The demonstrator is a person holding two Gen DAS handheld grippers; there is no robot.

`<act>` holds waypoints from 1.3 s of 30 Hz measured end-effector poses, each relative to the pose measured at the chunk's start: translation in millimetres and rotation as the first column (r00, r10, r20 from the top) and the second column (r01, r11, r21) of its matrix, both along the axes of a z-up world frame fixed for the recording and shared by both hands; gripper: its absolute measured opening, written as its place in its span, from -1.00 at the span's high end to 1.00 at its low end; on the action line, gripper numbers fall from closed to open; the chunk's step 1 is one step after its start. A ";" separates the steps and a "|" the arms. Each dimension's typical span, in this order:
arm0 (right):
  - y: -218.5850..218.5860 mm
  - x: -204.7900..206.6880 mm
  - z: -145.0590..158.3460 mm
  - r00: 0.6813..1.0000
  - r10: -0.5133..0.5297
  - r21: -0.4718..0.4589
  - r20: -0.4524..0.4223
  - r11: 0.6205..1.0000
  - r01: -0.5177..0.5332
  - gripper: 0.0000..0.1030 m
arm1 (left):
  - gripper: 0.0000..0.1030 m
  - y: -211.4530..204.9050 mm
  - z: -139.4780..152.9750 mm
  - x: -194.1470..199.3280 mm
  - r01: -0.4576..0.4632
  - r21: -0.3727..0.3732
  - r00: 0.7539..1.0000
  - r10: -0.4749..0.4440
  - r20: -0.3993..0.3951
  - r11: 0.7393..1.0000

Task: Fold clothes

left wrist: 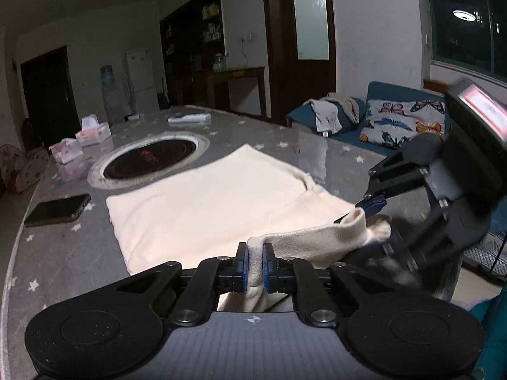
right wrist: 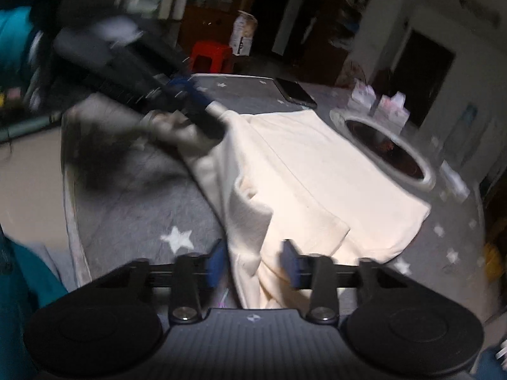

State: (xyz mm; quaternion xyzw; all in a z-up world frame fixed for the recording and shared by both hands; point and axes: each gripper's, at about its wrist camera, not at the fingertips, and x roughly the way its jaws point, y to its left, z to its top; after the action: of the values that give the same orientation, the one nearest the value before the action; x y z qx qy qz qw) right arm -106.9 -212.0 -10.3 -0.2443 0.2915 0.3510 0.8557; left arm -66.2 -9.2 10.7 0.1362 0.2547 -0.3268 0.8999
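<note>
The cream garment lies mostly flat on the grey starred counter, near the round inset burner, its near edge lifted. The left claw is pinched tight on a bunch of that edge. The right claw has cloth between its jaws, which stand wider; whether its pads press is unclear. To fold well, I would lift both corners evenly, keep the edge taut, and clear the phone.
</note>
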 end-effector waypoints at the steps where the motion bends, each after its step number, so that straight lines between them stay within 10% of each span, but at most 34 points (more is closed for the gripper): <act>1: -2.5 5.2 2.3 1.000 -0.010 0.025 -0.025 1.000 0.011 0.62 | 0.73 2.0 -2.1 -2.4 -0.001 0.009 1.000 0.001 -0.002 1.000; 18: -18.6 30.0 28.5 0.992 -0.091 0.187 -0.093 0.977 0.107 0.80 | 0.23 17.4 -35.2 -30.9 0.023 0.245 0.993 -0.050 0.105 0.969; 24: -19.2 23.6 31.4 0.991 -0.116 0.218 -0.068 0.968 0.128 0.83 | 0.85 25.5 -29.2 -24.0 0.010 0.188 0.998 -0.020 0.053 0.982; 39: -42.2 -47.4 71.4 0.999 -0.045 0.192 -0.023 0.980 0.049 0.84 | 0.89 32.4 24.1 -91.0 0.036 0.017 0.999 -0.036 0.015 0.999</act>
State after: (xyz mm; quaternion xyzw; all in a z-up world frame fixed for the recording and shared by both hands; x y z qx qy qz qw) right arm -154.3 -254.1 61.0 -0.1502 0.2696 0.3595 0.8806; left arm -157.2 23.2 34.8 0.1506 0.2482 -0.3397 0.8946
